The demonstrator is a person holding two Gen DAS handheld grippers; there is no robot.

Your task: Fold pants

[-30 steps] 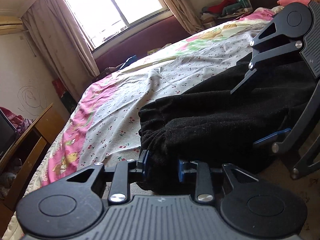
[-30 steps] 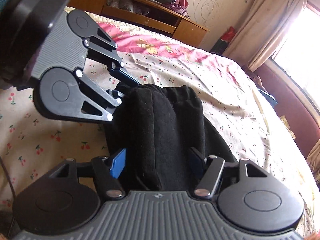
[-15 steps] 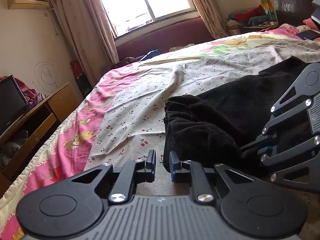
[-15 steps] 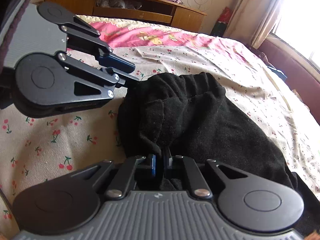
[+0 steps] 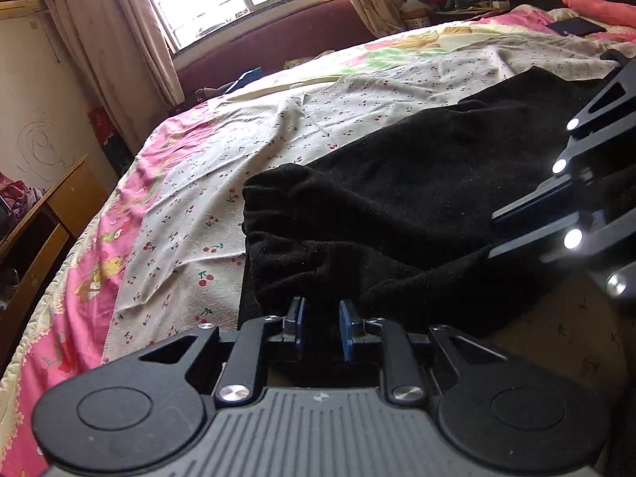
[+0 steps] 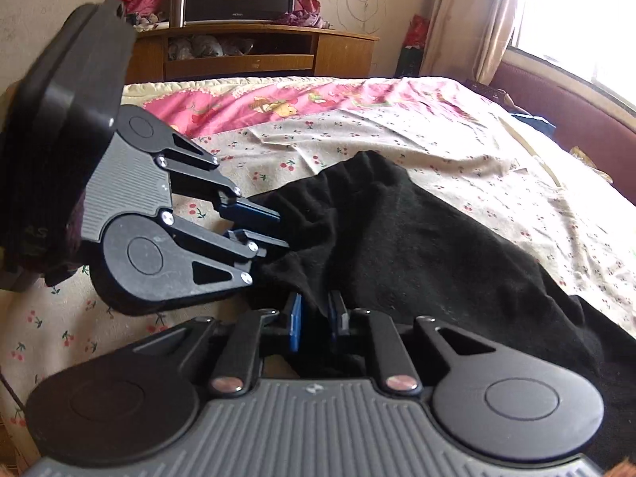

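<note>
Pants [image 5: 417, 183] black, bunched on bed [image 5: 179, 214] near its edge. Left gripper [image 5: 321, 324] and right gripper [image 6: 316, 316]: jaws closed from spread a second ago, just eased slightly, each pinching cloth at near edge. Hem secured; lift-and-fold likely next.

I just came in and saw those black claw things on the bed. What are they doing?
A person is folding black pants on the bed using a grabber in each hand. The left gripper has just closed on the near edge of the cloth, and the right gripper is pinching the same edge next to it. The pants lie bunched up on the cherry-print sheet, not neatly folded yet.
</note>
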